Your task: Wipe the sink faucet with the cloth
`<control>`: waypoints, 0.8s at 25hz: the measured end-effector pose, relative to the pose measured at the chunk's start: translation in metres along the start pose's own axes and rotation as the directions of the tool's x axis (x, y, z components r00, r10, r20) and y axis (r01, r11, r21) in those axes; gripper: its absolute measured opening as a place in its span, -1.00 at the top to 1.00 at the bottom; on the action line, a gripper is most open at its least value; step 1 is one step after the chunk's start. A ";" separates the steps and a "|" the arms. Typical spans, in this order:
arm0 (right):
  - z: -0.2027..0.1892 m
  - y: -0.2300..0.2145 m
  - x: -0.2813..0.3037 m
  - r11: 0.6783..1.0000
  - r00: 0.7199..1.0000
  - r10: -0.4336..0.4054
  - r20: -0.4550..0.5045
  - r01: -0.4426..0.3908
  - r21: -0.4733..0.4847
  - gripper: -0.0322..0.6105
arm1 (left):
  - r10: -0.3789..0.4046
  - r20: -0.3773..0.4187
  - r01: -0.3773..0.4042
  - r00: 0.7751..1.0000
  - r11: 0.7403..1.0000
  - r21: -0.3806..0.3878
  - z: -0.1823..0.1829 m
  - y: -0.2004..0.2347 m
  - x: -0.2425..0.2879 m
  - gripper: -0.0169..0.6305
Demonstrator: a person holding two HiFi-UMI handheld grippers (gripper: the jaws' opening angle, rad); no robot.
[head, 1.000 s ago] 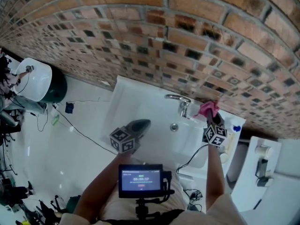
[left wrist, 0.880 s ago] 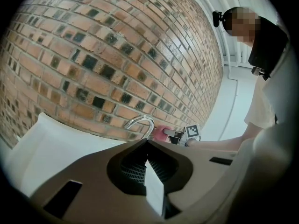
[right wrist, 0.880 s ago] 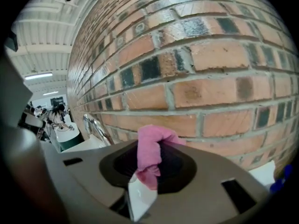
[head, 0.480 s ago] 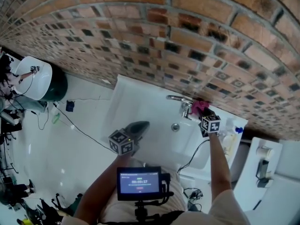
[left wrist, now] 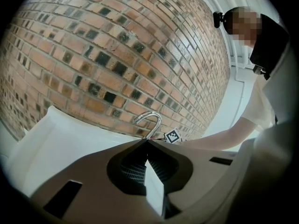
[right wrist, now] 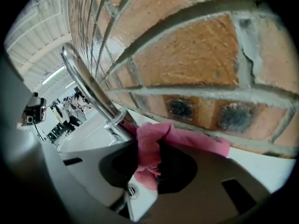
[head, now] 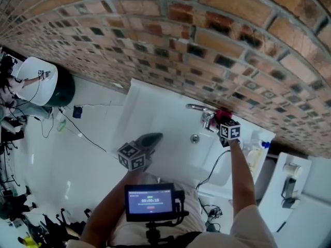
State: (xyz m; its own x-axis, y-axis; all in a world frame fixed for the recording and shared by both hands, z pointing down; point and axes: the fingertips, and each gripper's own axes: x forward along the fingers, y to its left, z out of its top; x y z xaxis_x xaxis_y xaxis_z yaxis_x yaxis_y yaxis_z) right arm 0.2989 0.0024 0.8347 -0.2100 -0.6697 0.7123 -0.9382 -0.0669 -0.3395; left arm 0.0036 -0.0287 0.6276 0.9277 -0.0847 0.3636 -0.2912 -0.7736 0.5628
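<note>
A chrome faucet [head: 202,112] with a curved spout stands at the back of the white sink [head: 155,112], against the brick wall. My right gripper [head: 221,119] is shut on a pink cloth [right wrist: 152,146], and the cloth lies against the faucet's base [right wrist: 114,122] in the right gripper view. The spout [right wrist: 84,80] rises to the upper left there. My left gripper [head: 150,141] hovers over the sink's front left, shut with nothing between its jaws. In the left gripper view the faucet [left wrist: 149,122] shows beyond the closed tips, apart from them.
A brick wall [head: 207,40] runs right behind the sink. A bottle with a blue cap [head: 257,148] stands on the sink's right end. A cable [head: 212,172] hangs below the basin. A white round basin [head: 39,87] sits far left. A screen [head: 150,203] is mounted at my chest.
My right gripper has come down and to the left with the pink cloth, from beside the faucet to its base. The left gripper has barely shifted.
</note>
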 end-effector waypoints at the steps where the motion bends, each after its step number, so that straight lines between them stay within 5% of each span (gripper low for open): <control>1: -0.002 -0.002 0.002 1.000 1.000 -0.012 -0.016 0.012 -0.013 0.58 | 0.002 -0.001 -0.002 1.000 1.000 -0.004 -0.001 0.001 -0.001 0.93; 5: -0.004 -0.004 0.007 0.988 0.996 0.089 0.033 -0.092 0.127 0.59 | 0.006 -0.001 -0.006 1.000 1.000 -0.016 -0.003 0.006 -0.003 0.93; 8: 0.002 0.001 -0.002 0.918 0.964 0.212 0.161 -0.253 0.306 0.59 | 0.006 0.000 -0.006 1.000 1.000 -0.020 -0.001 0.006 -0.003 0.93; 11: 0.012 0.007 -0.016 0.859 0.929 0.268 0.255 -0.350 0.373 0.59 | 0.003 -0.002 -0.003 1.000 1.000 -0.024 0.000 0.006 -0.002 0.93; 20: 0.048 0.042 -0.057 0.906 0.892 0.331 0.306 -0.392 0.162 0.59 | -0.019 -0.014 0.018 1.000 0.999 -0.031 -0.004 0.003 0.003 0.93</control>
State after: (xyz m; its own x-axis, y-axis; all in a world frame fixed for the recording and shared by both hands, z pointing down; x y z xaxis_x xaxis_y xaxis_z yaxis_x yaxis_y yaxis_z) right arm 0.2851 0.0017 0.7505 -0.4139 -0.8464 0.3352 -0.7229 0.0819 -0.6861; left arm 0.0049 -0.0288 0.6331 0.9295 -0.0610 0.3637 -0.2812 -0.7553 0.5920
